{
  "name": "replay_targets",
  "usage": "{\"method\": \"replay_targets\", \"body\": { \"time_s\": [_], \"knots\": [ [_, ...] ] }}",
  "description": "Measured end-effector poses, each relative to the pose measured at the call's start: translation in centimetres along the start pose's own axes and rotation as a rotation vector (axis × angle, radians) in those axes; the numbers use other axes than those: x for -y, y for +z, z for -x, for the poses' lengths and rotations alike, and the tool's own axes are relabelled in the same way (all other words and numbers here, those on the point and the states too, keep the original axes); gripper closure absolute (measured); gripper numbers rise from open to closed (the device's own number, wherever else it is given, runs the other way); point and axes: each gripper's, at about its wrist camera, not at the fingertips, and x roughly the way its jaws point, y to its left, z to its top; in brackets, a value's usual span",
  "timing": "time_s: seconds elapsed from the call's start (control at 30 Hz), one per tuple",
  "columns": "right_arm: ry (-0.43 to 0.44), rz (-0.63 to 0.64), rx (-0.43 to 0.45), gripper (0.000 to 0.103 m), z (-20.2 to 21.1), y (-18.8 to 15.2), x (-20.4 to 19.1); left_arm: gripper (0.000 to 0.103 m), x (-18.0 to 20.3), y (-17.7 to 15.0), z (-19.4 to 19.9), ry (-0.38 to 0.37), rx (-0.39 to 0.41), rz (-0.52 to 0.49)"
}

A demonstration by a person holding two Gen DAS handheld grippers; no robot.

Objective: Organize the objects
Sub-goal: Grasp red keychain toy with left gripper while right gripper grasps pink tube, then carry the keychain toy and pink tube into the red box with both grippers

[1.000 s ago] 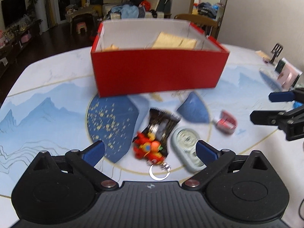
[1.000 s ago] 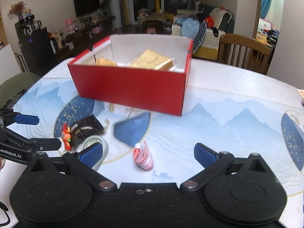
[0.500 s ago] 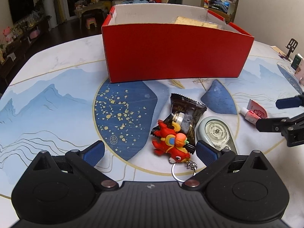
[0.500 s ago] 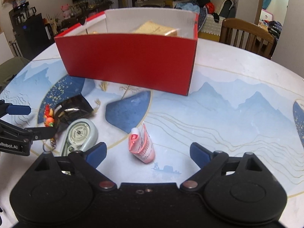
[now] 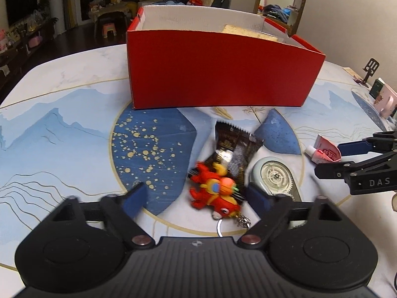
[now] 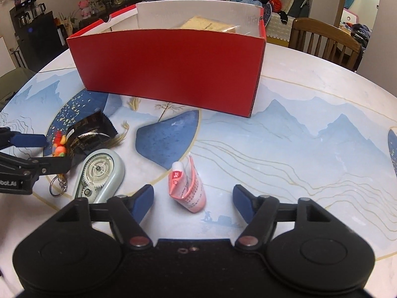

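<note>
Table [image 5: 74, 79], red box [image 5: 218, 72] contents mostly hidden

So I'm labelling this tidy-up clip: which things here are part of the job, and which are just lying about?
Part of the job:
- red box
- red plush keychain, between the closing left gripper jaws
- pink tube, between the closing right gripper jaws
- dark snack packet
- correction tape dispenser

Lying about:
- wooden chair
- small items at the table edge

A round table [image 6: 310, 94] with a blue mountain print carries a red box [image 6: 168, 67] at upper centre, a dark wrapper [image 6: 86, 134], a tape dispenser [image 6: 99, 176] at left, and a pink tube [image 6: 189, 188] at lower centre.
</note>
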Motion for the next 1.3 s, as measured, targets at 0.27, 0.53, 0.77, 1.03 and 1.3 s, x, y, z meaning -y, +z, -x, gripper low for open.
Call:
{"method": "replay_targets", "body": {
  "time_s": [0.27,0.53,0.77,1.03,1.3],
  "knots": [
    [0.002,0.017,-0.009,0.059,0.1,0.0,-0.5,0.057,0.1,-0.1,0.1,-0.032,-0.015,-0.006],
    [-0.001,0.004,0.009,0.078,0.8,-0.1,-0.3,0.058,0.3,0.0,0.4,-0.012,-0.039,-0.003],
    [0.039,-0.027,0.031,0.081,2.7,-0.3,-0.3,0.058,0.3,-0.7,1.6,-0.019,-0.049,0.02],
    [0.083,-0.052,0.041,0.083,5.2,-1.3,-0.7,0.059,0.6,-1.3,3.7,-0.045,-0.058,0.062],
    [0.124,-0.068,0.071,0.083,8.6,-1.2,-1.3,0.059,1.7,-1.0,6.9,-0.071,-0.036,0.078]
  ]
}}
